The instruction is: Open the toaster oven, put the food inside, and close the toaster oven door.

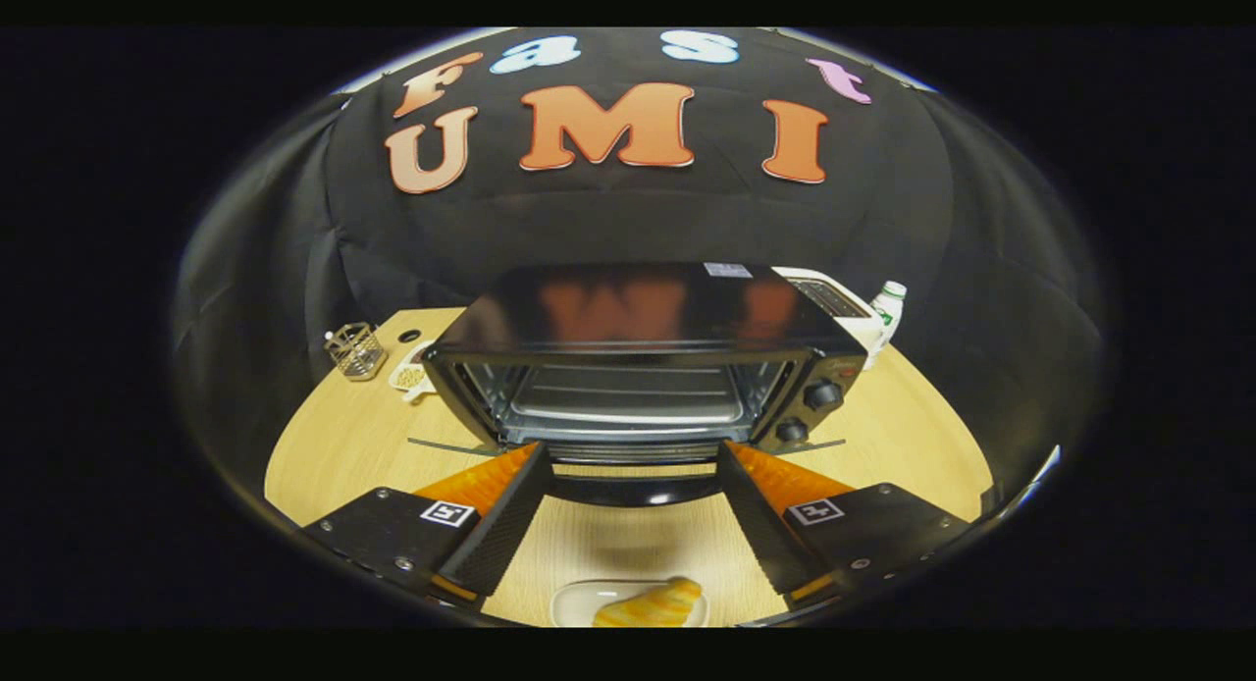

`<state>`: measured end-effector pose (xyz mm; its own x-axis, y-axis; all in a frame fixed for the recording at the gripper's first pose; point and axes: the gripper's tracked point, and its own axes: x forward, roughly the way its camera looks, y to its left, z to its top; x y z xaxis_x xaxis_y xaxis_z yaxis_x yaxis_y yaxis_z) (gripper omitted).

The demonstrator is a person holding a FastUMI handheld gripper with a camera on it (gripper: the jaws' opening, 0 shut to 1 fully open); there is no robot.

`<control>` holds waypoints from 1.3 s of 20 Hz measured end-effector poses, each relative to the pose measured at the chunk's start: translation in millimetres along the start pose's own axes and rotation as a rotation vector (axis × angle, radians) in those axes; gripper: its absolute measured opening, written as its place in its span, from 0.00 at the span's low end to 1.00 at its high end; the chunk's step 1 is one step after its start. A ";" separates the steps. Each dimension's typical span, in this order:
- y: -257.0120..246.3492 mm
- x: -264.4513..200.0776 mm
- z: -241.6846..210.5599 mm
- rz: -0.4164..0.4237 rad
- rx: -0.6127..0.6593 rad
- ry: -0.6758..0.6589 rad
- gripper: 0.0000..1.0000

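Fingers (pixel 633 445) wide apart (nothing held), before boxy glossy toaster oven (pixel 648 357), door (pixel 633 485) down.

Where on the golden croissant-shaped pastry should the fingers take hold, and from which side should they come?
Grip the golden croissant-shaped pastry across its narrow middle, coming down from above. It lies flat on a shallow white plate, so its sides sit low near the rim while the top is free. The gripper is open, with the pastry between the fingers, near their base. The black toaster oven beyond stands open.
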<state>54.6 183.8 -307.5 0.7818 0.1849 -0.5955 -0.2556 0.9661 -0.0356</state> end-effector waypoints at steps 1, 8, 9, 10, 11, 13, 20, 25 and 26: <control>-1.1 -2.1 -6.1 0.001 0.001 0.008 1.00; -0.6 -9.6 -46.3 0.002 -0.006 0.063 1.00; -0.1 -10.3 -51.0 0.003 -0.007 0.069 1.00; 0.2 -10.7 -55.4 0.003 -0.008 0.075 1.00; -0.3 -11.1 -60.8 0.003 -0.009 0.081 1.00; 0.4 -10.3 -72.8 0.002 -0.013 0.105 1.00; -0.3 -7.8 -109.1 0.002 -0.012 0.188 0.99; -0.7 8.0 -138.2 -0.003 0.017 0.242 1.00; 0.2 9.1 -143.5 -0.003 0.016 0.254 1.00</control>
<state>-19.9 159.8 -428.0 0.6138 0.1323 -0.7783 -0.2426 0.9698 -0.0265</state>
